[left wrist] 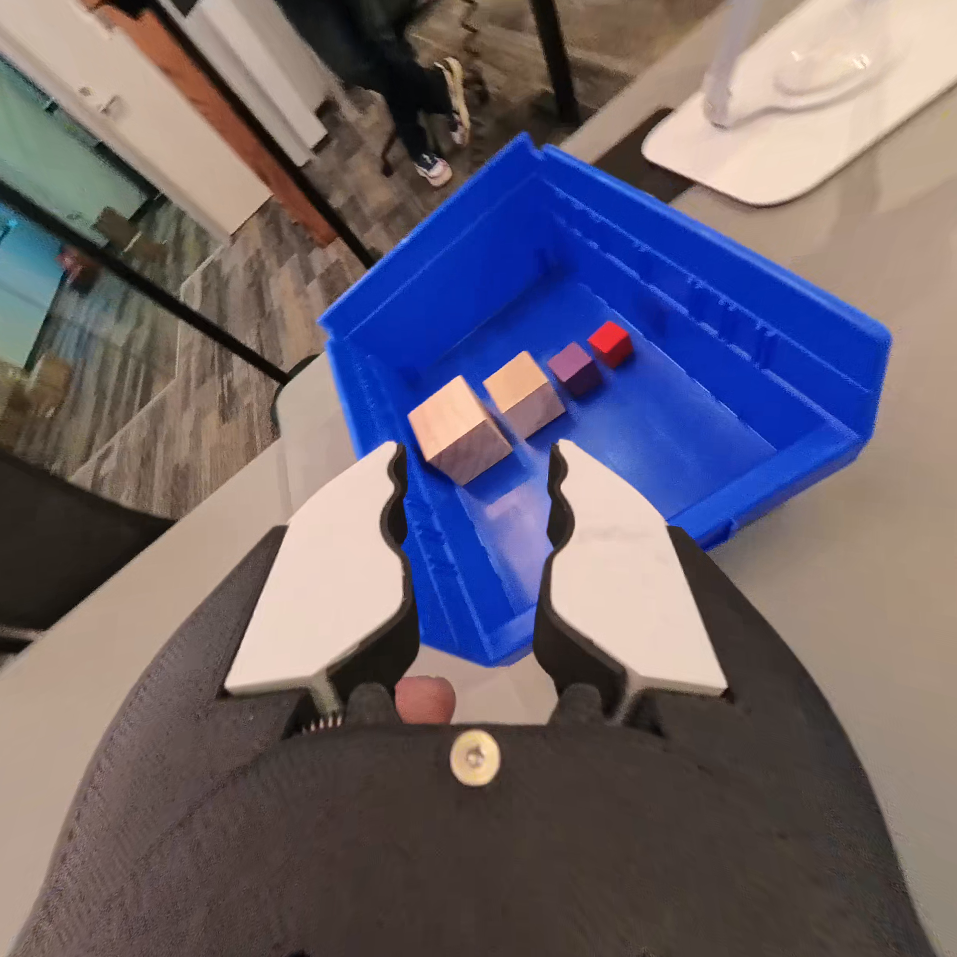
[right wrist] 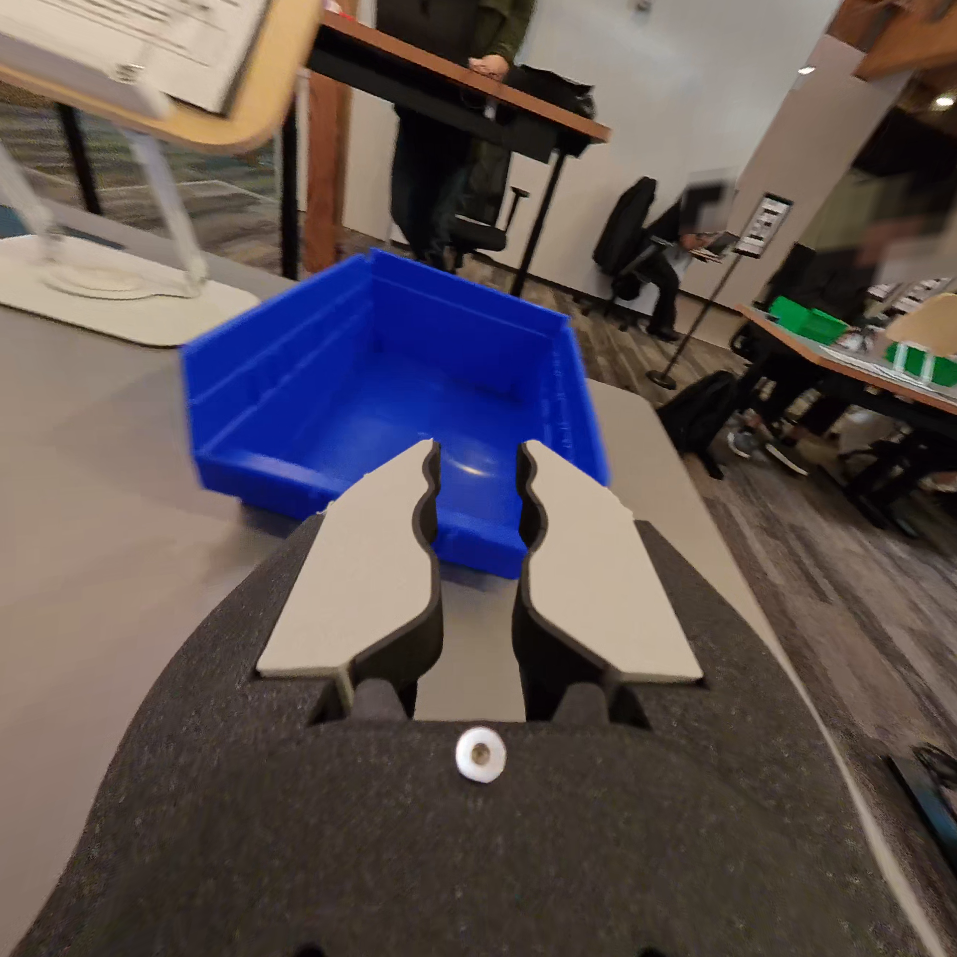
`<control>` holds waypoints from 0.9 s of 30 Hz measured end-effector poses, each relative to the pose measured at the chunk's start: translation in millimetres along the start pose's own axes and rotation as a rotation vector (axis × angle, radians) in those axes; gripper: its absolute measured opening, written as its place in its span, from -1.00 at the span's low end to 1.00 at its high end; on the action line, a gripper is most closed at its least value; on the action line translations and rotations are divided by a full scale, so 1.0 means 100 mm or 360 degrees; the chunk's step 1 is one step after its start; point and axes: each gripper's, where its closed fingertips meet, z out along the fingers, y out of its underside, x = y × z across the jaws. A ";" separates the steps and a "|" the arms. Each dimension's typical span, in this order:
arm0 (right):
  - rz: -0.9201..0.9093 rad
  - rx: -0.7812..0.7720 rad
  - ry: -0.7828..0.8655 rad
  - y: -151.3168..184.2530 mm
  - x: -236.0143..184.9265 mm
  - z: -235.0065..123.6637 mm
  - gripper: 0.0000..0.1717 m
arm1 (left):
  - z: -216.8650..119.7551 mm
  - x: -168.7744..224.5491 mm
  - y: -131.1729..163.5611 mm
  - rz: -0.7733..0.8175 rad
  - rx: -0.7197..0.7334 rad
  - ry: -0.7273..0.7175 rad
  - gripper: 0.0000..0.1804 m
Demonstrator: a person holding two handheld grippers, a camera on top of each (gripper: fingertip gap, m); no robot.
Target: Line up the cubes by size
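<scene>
Both grippers bare — left gripper [left wrist: 476, 450] spread wide, right gripper [right wrist: 479, 448] seemingly narrower, over blue bin [left wrist: 725, 290].

Four cubes [left wrist: 523, 399] line the blue plastic bin's [left wrist: 808, 310] left wall. Right floor half bare. High far walls; near lip low.

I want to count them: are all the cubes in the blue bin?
Yes, in: four cubes sit in a row on the bin floor.

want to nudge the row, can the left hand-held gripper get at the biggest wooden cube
Probably yes: the left hand-held gripper is open and empty just short of the biggest wooden cube, with nothing between them inside the blue bin.
</scene>
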 end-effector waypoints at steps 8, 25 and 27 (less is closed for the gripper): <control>-0.0082 -0.0027 -0.0428 0.05 -1.11 0.06 -0.71 | 0.50 0.46 -0.32 0.0446 -0.0072 0.0399 -0.42; -0.0129 -0.0065 -0.0599 0.13 -1.44 0.13 -0.75 | 1.58 0.87 0.08 0.1031 -0.0564 0.0978 -0.43; -0.0131 -0.0067 -0.0604 0.13 -1.45 0.13 -0.75 | 1.61 0.86 0.08 0.1068 -0.0583 0.0987 -0.46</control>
